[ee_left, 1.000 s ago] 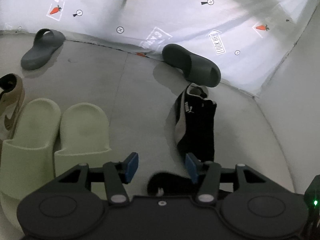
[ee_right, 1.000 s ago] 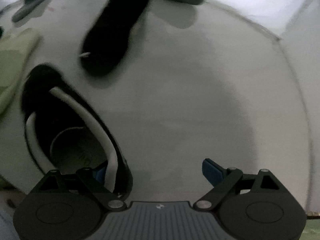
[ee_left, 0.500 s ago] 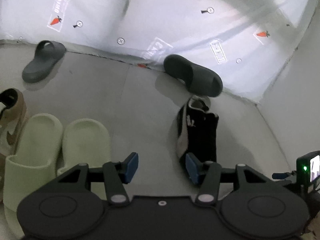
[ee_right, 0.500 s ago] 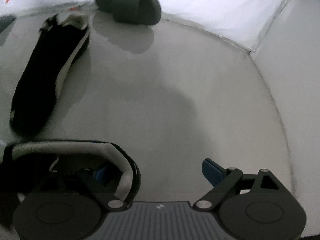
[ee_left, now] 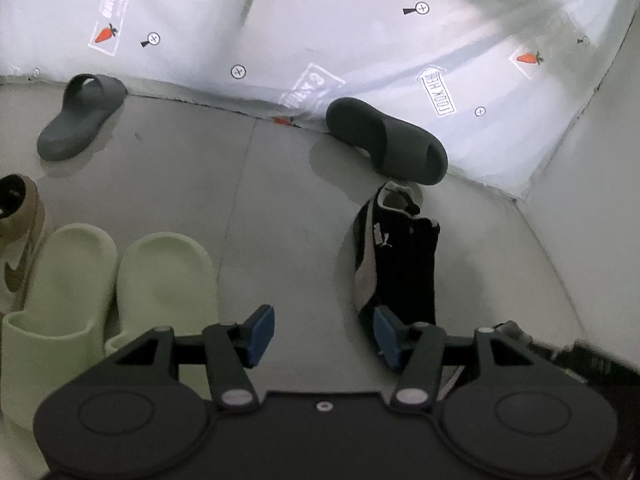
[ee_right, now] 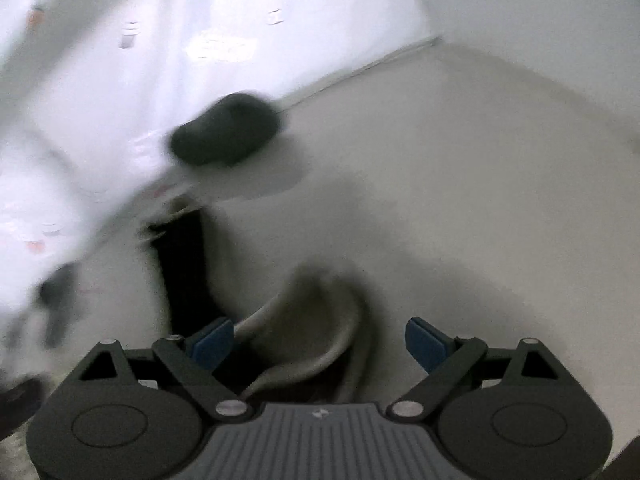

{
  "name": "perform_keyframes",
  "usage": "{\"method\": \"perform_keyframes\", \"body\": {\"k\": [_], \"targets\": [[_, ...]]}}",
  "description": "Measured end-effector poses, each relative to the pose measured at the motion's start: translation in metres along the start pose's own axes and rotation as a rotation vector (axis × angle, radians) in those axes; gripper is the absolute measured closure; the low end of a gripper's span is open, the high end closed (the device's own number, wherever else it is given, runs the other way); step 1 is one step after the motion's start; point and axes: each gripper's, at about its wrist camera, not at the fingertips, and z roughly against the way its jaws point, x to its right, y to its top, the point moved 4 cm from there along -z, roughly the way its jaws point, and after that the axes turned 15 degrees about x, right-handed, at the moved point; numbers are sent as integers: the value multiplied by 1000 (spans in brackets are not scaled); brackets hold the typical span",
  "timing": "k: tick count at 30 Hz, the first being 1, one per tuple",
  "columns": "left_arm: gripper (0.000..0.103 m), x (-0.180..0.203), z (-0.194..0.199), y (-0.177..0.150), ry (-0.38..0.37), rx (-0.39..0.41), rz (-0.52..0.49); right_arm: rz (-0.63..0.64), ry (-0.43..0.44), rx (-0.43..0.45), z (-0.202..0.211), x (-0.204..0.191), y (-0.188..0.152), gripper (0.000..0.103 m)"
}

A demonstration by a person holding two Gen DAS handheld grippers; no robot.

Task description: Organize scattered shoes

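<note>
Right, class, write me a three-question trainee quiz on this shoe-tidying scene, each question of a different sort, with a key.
1. True or false: the two pale green slides lie side by side on the floor.
2. Multiple choice: the black sneaker lying on its side is nearest to which shoe? A) the dark grey slide by the wall corner B) the tan sneaker C) the other dark grey slide, far left
3. Fill in: the left gripper has its jaws ____ with nothing between them.

Key: 1 true; 2 A; 3 open.
</note>
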Motion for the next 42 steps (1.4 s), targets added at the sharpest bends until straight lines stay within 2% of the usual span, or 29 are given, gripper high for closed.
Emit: {"method": "perform_keyframes", "body": {"k": [4, 7, 12, 18, 26, 36, 42], "targets": [[46, 11, 0, -5, -28, -9, -42, 65, 18, -27, -5, -17, -13, 10], [46, 16, 3, -13, -47, -31, -73, 120, -22, -40, -18, -19, -16, 9], [46, 12, 11, -16, -31, -26, -72, 166, -24, -28, -19, -21, -15, 15], [46, 5, 11, -15, 6, -20, -46, 209, 1, -26, -35, -15, 0, 17], [46, 10, 1, -11, 0, -29, -77, 263, 27, -23, -55, -9, 18, 17], [46, 10, -38, 10, 12, -15, -85, 327, 41, -17, -97, -8, 47, 17], [46, 10, -85, 33, 18, 2, -83, 411, 131, -12, -138, -10, 75, 16]]}}
